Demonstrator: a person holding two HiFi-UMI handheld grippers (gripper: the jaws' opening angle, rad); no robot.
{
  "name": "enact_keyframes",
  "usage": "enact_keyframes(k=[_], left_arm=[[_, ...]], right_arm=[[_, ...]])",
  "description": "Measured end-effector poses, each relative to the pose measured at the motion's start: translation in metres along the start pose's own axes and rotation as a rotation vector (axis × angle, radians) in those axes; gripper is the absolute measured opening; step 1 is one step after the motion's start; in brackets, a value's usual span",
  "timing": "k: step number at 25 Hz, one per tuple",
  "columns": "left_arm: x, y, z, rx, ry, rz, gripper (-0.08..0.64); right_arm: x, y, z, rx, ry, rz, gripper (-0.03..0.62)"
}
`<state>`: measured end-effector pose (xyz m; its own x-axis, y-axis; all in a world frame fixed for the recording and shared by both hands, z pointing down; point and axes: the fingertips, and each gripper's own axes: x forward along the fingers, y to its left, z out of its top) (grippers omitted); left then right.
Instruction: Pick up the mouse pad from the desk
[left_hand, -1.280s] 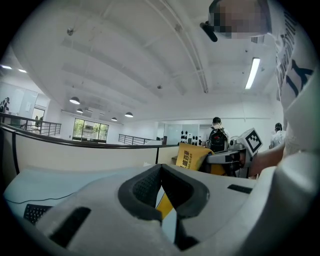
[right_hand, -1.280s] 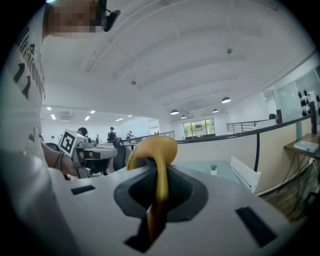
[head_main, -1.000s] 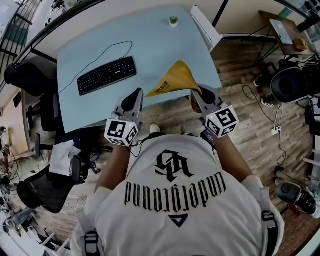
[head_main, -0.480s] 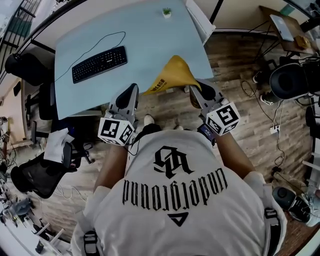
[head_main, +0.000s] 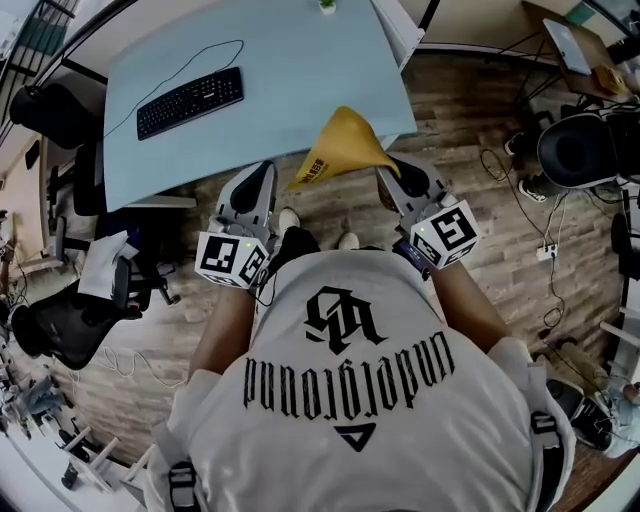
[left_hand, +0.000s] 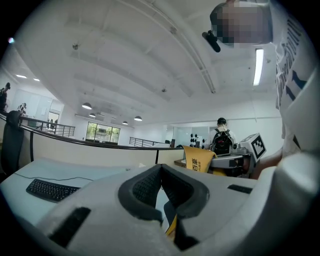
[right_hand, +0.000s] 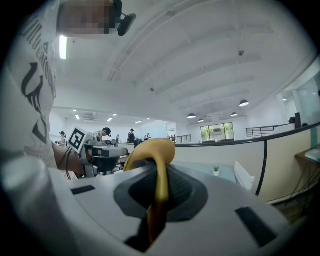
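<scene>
Right gripper (right_hand: 159, 175) was clamped on one edge of the mouse pad (head_main: 340, 145). Left gripper (left_hand: 161, 172), jaws together, seemingly pinched the other corner, with a yellow sliver showing low between them. A two-point hold likely stopped the limp sheet from folding. Thin, yellow, with dark print near one edge, it arched like a tent, lifted off the tabletop (head_main: 290, 80) at its near edge.

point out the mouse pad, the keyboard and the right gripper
mouse pad (head_main: 340, 145): head view, middle of its yellow face
keyboard (head_main: 190, 102): head view, middle of the keys
right gripper (head_main: 390, 170): head view, between its fingertips
</scene>
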<state>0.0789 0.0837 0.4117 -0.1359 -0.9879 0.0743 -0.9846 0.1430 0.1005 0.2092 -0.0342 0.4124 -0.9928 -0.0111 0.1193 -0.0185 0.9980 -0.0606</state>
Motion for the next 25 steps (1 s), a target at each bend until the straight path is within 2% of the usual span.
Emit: enact_keyframes(k=[7, 25], left_arm=[[-0.014, -0.017, -0.01, -0.005, 0.003, 0.017, 0.008], [-0.026, -0.006, -0.014, -0.016, 0.007, 0.032, 0.008]], right_arm=[[-0.016, 0.015, -0.002, -0.029, -0.013, 0.029, 0.023], [0.0, 0.025, -0.002, -0.024, -0.002, 0.039, 0.023]])
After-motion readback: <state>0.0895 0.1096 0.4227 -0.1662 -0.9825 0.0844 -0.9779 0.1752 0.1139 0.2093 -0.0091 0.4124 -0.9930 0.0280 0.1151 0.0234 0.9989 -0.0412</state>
